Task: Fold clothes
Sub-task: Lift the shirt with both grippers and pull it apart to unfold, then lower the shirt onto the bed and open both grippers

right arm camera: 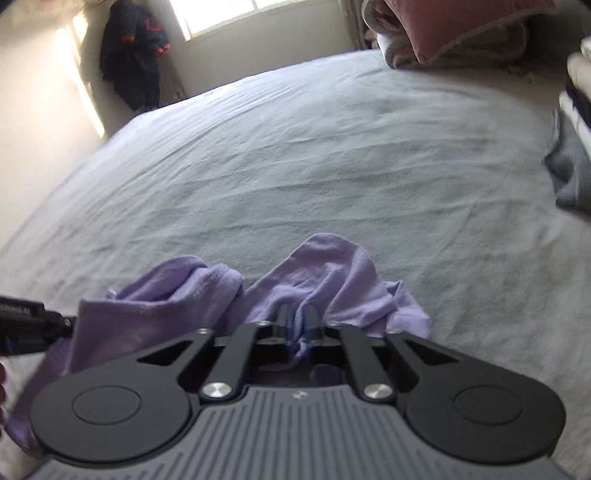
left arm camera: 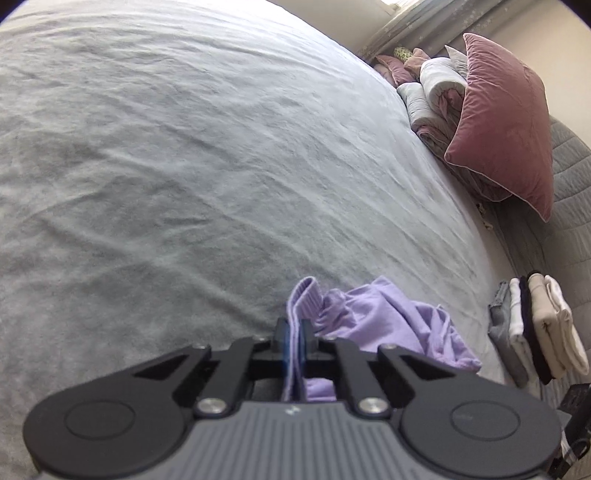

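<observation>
left gripper (left arm camera: 294, 334) is clamped on the ribbed hem of the crumpled lilac cotton garment (left arm camera: 388, 317); right gripper (right arm camera: 298, 326) pinches another fold of it. garment hangs bunched over the grey bedsheet (left arm camera: 184, 166), left of the folded stack (left arm camera: 535, 325). advice: draw both grips apart evenly, tension level.

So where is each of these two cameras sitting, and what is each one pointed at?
Left wrist view: sits on the left tool, looking along its fingers across the grey bed towards a pink pillow and a stack of folded clothes; only the tool shows, clamped on the lilac garment.
Right wrist view: sits on the right tool, facing over the bed towards a window; it too pinches the garment, and the left tool shows at the left edge.
Shared: bed, lilac garment, pink pillow, folded stack.
</observation>
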